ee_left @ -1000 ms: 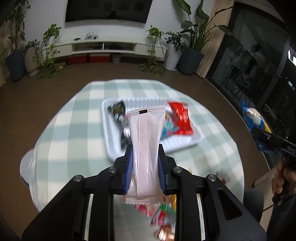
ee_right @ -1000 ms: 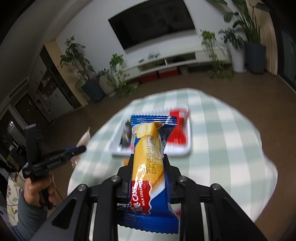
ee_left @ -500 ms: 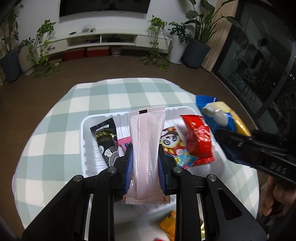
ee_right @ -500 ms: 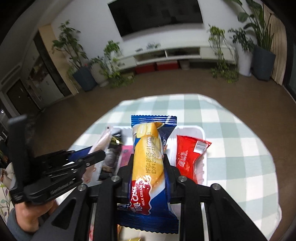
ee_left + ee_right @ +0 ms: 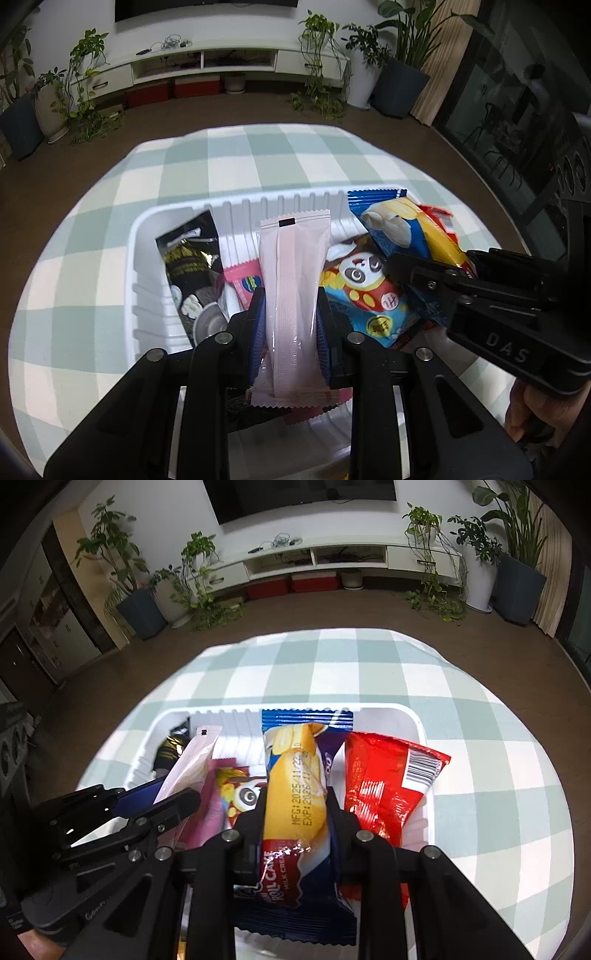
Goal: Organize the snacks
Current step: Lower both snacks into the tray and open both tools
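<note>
Well along, by the look of it: already lying in the white ribbed plastic tray [image 5: 147,295] on the round desk with the green-and-white checked cloth [image 5: 229,158] are a black foil snack pouch [image 5: 188,269] at the tray's left end, a small pink wrapper [image 5: 245,280] beside it, a blue-and-red panda-print bag [image 5: 369,295] near the tray's middle and a shiny red foil bag [image 5: 384,786] at the tray's right end. Two packets not yet released. Left tongs [image 5: 291,328] clamped on a long pale pink sachet [image 5: 291,295], hanging just over the tray's middle, between black pouch and panda bag. Right tongs [image 5: 295,827] clamped on a yellow-and-blue roll cake packet [image 5: 295,797], poised above the tray just left of the red bag. Still to do, probably: lower, let go, clear out; any snacks left outside the tray not visible from here. Against a second ago: tray then small and far off across the desk, with loose wrappers blurred below the left tongs; now tray filling both views, both tongs down over it side by side, each visible in the other's camera. Grip on both packets unchanged, sachet and cake sitting the same way between the pads.
</note>
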Motion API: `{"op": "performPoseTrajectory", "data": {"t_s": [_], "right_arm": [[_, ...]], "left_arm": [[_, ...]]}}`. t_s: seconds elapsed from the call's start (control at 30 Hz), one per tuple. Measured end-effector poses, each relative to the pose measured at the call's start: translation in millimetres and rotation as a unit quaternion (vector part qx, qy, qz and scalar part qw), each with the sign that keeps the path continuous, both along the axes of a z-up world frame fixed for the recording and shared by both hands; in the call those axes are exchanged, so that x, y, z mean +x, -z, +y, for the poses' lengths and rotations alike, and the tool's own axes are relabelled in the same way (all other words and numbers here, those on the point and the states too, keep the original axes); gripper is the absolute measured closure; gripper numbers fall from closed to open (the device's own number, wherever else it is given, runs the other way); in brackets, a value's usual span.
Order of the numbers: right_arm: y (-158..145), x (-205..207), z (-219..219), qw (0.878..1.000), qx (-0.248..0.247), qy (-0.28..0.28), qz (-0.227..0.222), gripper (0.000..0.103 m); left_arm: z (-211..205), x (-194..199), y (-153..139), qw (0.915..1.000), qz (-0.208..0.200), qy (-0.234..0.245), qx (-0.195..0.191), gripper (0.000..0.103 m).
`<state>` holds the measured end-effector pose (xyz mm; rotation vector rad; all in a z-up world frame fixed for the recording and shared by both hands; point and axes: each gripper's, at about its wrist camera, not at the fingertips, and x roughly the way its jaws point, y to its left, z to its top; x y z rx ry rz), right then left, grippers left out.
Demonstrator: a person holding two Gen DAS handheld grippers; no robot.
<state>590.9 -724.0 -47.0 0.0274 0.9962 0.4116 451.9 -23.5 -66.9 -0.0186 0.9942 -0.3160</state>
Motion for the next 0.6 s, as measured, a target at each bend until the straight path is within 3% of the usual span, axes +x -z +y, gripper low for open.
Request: {"op": "performPoseTrajectory", "data": {"t_s": [0.4,0.6], "right_arm": [[11.7,0.8,4.6,1.000,-0.009,-0.001,-0.001,0.074],[8.3,1.5,5.9,1.000,-0.006,-0.005,-0.001,0.065]], "left_arm": [[0.6,4.5,16.5,0.9998,0.008,-0.008,0.013,0.075],[3.8,-0.9,9.5,0.9998,0.003,-0.014,0.017,0.056]]}}
